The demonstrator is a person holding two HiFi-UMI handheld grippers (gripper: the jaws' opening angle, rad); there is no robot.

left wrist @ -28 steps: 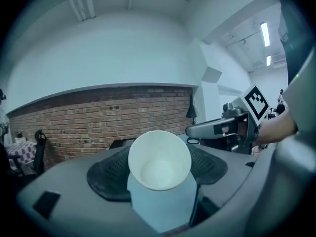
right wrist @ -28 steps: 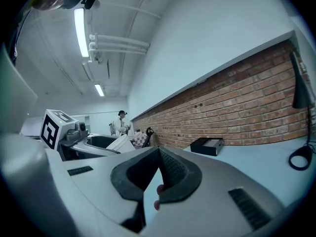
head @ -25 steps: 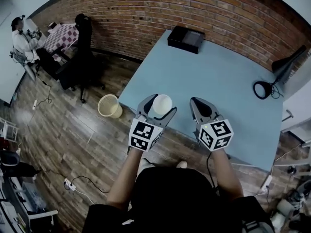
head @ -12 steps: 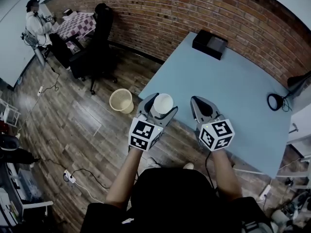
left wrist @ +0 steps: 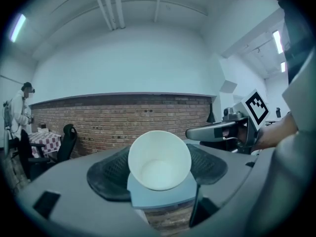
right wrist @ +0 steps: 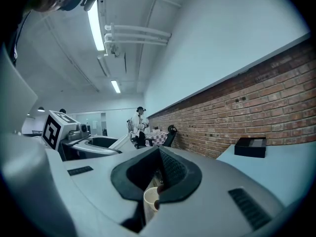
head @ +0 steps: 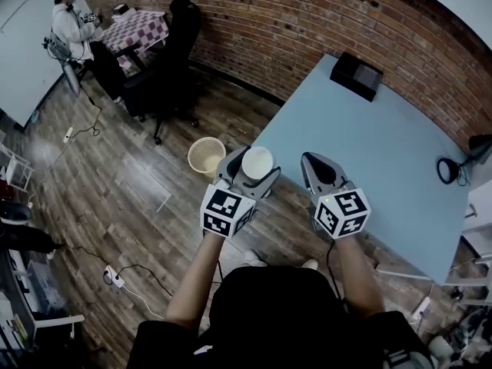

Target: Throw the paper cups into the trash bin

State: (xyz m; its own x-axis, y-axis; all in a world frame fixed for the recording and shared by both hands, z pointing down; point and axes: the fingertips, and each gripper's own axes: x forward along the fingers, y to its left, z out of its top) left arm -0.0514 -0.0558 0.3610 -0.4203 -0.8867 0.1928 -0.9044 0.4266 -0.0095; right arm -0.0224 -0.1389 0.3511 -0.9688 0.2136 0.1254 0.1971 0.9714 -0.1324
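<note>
Trash bin [head: 206, 156] now nearer my left tongs [head: 251, 167], on floor off the desk [head: 369, 152] corner. Left clamp 1 paper cup [left wrist: 159, 160]; right tongs [head: 321, 171] together. Centre cup over bin mouth before releasing.

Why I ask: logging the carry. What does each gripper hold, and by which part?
The left gripper grips a white paper cup by its side wall, a pad on either side. The right gripper is shut and empty.
</note>
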